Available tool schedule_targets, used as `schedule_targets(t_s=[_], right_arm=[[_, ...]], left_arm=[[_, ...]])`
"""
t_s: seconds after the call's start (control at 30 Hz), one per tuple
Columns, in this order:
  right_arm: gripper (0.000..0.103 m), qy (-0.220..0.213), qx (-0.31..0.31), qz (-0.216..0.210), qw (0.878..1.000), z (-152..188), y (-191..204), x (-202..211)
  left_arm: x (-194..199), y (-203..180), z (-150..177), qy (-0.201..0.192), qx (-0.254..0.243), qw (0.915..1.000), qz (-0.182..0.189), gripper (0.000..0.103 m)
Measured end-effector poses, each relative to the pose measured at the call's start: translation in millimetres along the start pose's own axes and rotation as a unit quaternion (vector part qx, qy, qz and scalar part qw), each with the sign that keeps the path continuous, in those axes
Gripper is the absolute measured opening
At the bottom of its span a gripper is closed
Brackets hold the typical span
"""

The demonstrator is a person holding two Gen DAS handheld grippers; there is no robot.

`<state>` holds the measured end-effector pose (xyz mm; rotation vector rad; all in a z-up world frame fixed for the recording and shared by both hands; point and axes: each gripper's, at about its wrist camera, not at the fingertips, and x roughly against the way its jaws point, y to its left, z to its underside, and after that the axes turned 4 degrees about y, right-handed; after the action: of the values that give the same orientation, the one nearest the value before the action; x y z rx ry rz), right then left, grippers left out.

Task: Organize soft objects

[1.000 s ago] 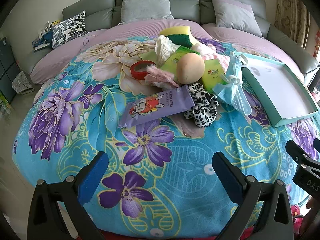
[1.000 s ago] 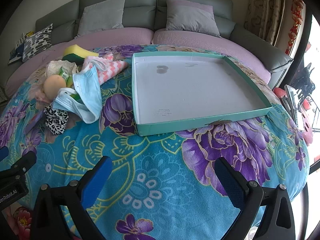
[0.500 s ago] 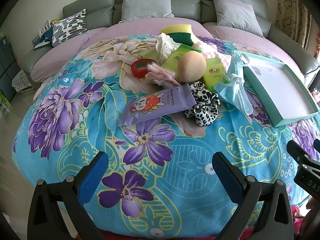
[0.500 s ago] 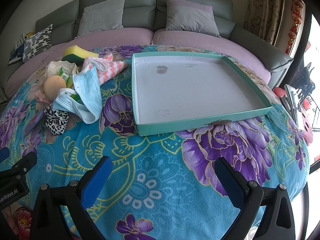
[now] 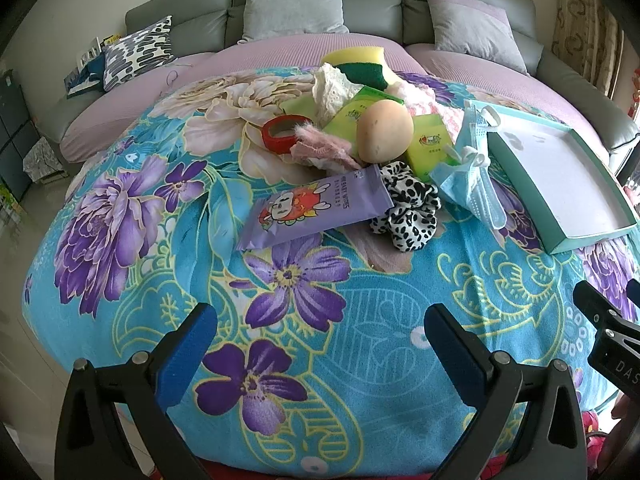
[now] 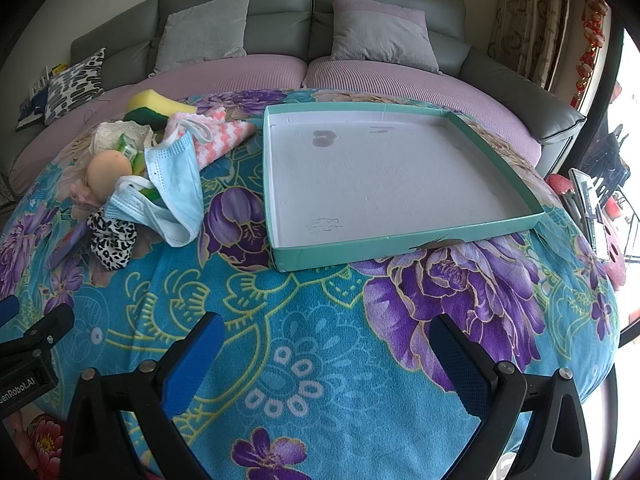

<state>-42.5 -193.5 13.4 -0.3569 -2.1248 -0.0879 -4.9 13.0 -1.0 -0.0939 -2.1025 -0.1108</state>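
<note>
Nearest the camera, at the bottom of the left wrist view, the left gripper [image 5: 320, 344] is spread wide with nothing between its blue pads, above the flowered blanket [image 5: 304, 320]. The right gripper [image 6: 324, 356], at the bottom of its own view, is released the same way and grasps nothing.

Farther in, at the center of the left view, lies a purple wipes pack [image 5: 316, 210], touching a leopard scrunchie [image 5: 408, 214] on its right. Just right of those sits a crumpled blue face mask [image 5: 468, 188]. Behind them are a beige ball [image 5: 384, 132], green packets [image 5: 430, 144], a pink fuzzy piece [image 5: 320, 150] and a red tape roll [image 5: 282, 132]. At the back of the heap sits a yellow-green sponge [image 5: 358, 62] beside white lace [image 5: 330, 88].

A teal tray [image 6: 400, 240] with a white floor fills the upper center of the right view, just right of the pile.

Beyond the blanket, along the top of both views, stands a gray sofa [image 6: 280, 8] with cushions.
</note>
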Motion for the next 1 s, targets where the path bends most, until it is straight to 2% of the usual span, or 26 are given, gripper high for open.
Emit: schedule_targets(t_s=[0.23, 0.3, 0.37, 0.53, 0.67, 0.87, 1.0], right_arm=[[0.103, -0.003, -0.001, -0.001, 1.0, 0.7, 0.1, 0.4], [0.103, -0.01, -0.001, -0.005, 1.0, 1.2, -0.2, 4.1], [0.103, -0.018, 0.0, -0.016, 1.0, -0.4, -0.7, 9.7], [0.103, -0.036, -0.004, -0.064, 0.997, -15.7, 3.5, 21.9], [0.103, -0.054, 0.006, -0.098, 0.994, -30.5, 16.0, 28.4], [0.103, -0.042, 0.037, -0.12, 0.991, -46.0, 41.2, 14.6], [0.099, -0.022, 0.043, -0.131, 0.99, -54.4, 54.9, -2.0]], left_arm=[[3.4, 0.0, 2.2, -0.008, 0.001, 1.0, 0.0, 0.103], [8.2, 2.9, 0.1, -0.013, 0.005, 0.9998, 0.01, 0.103], [15.0, 9.2, -4.6, -0.023, 0.012, 0.9992, 0.032, 0.103], [21.0, 22.6, -24.2, -0.041, 0.006, 0.9988, 0.026, 0.103], [13.4, 38.6, -36.1, -0.039, 0.025, 0.9979, 0.045, 0.103], [-12.9, 39.0, -39.2, -0.023, -0.002, 0.9993, 0.029, 0.103], [-26.3, 34.2, -42.5, -0.021, -0.031, 0.9993, 0.001, 0.103]])
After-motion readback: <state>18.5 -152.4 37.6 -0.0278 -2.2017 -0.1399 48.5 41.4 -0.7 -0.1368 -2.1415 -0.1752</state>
